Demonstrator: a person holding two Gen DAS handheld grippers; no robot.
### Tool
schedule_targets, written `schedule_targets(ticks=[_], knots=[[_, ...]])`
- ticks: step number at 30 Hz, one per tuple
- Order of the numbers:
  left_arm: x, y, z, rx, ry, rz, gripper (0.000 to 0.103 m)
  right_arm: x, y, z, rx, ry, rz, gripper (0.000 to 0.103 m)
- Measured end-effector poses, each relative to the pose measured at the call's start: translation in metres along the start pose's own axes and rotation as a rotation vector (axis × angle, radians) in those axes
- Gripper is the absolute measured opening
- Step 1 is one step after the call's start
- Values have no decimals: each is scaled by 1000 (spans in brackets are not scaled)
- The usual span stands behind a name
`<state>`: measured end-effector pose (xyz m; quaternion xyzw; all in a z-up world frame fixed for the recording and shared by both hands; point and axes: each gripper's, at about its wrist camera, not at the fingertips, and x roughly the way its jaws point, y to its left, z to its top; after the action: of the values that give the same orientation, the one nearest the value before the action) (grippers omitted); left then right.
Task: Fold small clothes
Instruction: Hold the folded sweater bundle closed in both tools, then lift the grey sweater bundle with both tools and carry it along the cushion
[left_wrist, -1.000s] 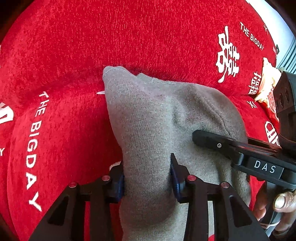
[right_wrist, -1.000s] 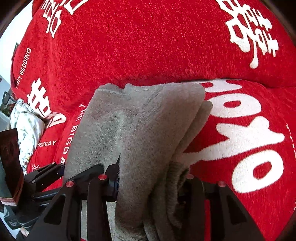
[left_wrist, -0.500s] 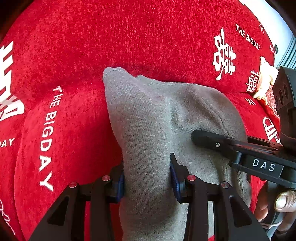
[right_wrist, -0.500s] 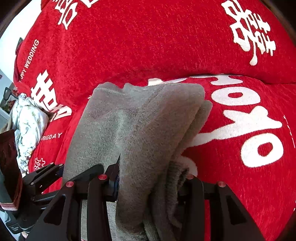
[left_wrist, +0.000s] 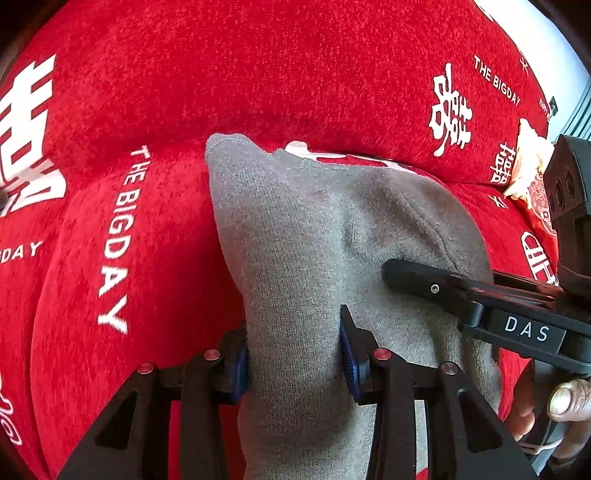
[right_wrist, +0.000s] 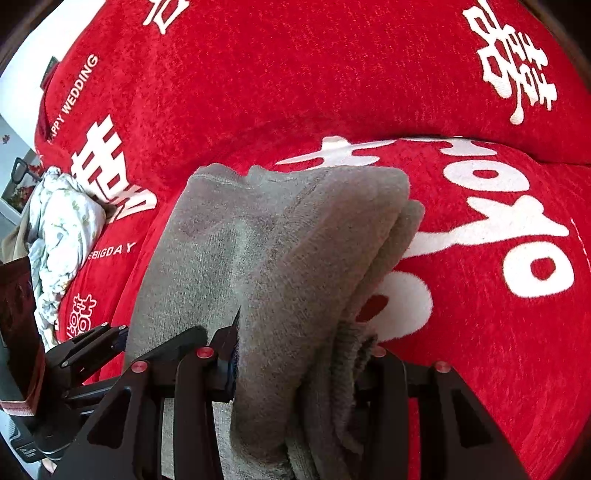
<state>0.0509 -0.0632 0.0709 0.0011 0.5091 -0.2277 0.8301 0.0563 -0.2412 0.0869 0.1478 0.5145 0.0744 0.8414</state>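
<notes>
Well along, by the look of it: grey garment (left_wrist: 325, 258) already doubled into several layers, seen stacked along its right edge in the right wrist view (right_wrist: 295, 258). Carried as one bundle, lifted off the red cover (left_wrist: 258, 74) rather than lying flat on it, with its free top edge pointing to 12 o'clock. Probably left to do: laying the bundle down, perhaps one last fold or a smoothing of the loose inner layers at 5 o'clock in the right wrist view. Cannot tell whether other clothes wait their turn.

Left gripper (left_wrist: 293, 354): clenched on the grey garment, blue pads pressing into the cloth from 9 and 3 o'clock, fabric bulging below. Right gripper (right_wrist: 303, 354): likewise grasping the garment, a thick wad of layers filling the gap between the fingers; right-hand finger mostly hidden behind the cloth. In the left wrist view, same right gripper (left_wrist: 417, 273) reaching in from 3 o'clock, held by a hand (left_wrist: 546, 410) at 4 o'clock.

No basket, box or drawer in sight. Only a crumpled floral cloth (right_wrist: 59, 236) at 9 o'clock in the right wrist view and a printed packet (left_wrist: 532, 177) at 2 o'clock in the left one, both lying on the cover, well apart from the garment.
</notes>
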Motion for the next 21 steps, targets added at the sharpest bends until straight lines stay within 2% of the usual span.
schedule_targets(ticks=[21], knots=[[-39,7,-45,-6,-37,18,42,-22,40,-43,-71,-22,-6,44]])
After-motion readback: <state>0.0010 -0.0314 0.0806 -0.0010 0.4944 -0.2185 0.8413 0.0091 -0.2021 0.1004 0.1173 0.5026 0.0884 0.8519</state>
